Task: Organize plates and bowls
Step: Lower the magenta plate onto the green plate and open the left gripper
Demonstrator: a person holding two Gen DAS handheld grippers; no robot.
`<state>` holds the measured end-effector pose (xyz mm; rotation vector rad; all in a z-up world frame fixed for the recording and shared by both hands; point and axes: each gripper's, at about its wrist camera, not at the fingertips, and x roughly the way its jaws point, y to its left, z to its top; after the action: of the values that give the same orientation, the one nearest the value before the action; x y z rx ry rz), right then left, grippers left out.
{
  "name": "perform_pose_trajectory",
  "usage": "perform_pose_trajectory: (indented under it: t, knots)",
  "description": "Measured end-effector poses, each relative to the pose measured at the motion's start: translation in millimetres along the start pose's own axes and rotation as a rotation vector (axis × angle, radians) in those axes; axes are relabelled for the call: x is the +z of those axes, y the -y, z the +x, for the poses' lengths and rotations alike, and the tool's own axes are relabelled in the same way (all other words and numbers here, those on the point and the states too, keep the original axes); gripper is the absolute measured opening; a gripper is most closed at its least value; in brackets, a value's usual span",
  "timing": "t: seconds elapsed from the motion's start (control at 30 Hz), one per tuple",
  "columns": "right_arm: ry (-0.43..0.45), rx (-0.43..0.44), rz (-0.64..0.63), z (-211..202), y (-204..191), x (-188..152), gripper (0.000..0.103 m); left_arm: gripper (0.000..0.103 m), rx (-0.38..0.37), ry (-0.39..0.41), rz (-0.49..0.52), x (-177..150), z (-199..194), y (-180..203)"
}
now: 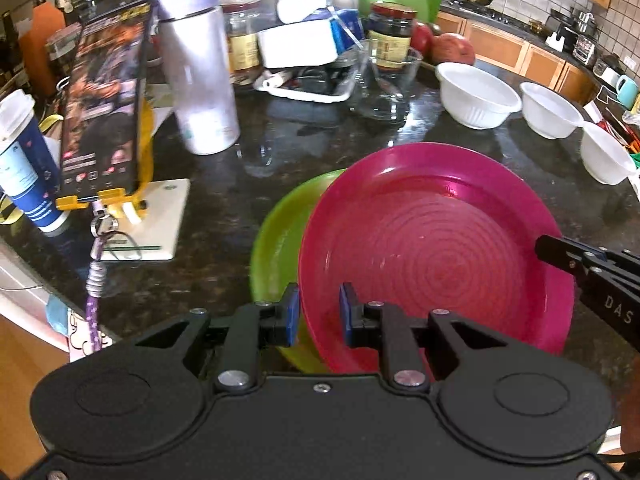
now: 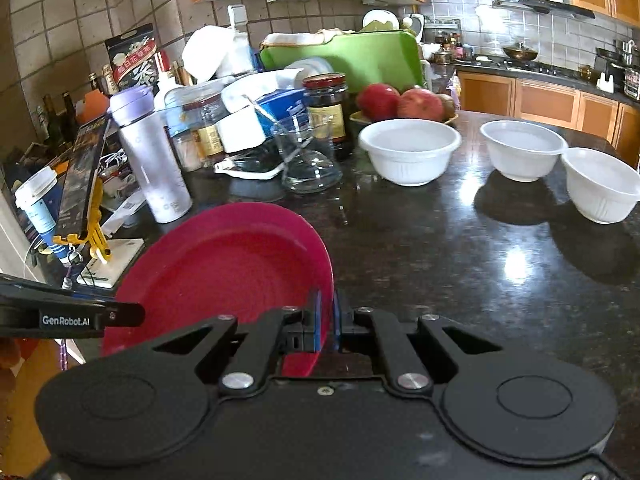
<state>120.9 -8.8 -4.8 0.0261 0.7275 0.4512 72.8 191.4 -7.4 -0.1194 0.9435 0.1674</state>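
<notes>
The right tongs (image 2: 326, 320), whose arm reads "DAS", pinch the rim of the pink plate (image 1: 432, 256). It sits partly over a green plate (image 1: 280, 236) near the counter's (image 2: 440, 248) front edge. The left tongs (image 1: 319, 312), marked "GenRobot.AI", straddle the pink rim, spread apart.

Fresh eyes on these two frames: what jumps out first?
The big magenta plate dominates the near countertop, overlapping a lime-green plate beneath its left side. The right claw is clamped on its right rim, while the left claw straddles its near-left rim with a gap showing. Behind, three white bowls line up along the right, against a cluttered back corner with a lavender tumbler.
</notes>
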Motion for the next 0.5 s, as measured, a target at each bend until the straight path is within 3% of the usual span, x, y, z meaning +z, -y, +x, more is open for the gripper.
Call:
perform_pose_trajectory:
  t: [0.5]
  knots:
    - [0.006, -0.114, 0.069, 12.7, -25.4, -9.4, 0.008, 0.027, -0.041, 0.026, 0.090, 13.9, 12.9, -29.2]
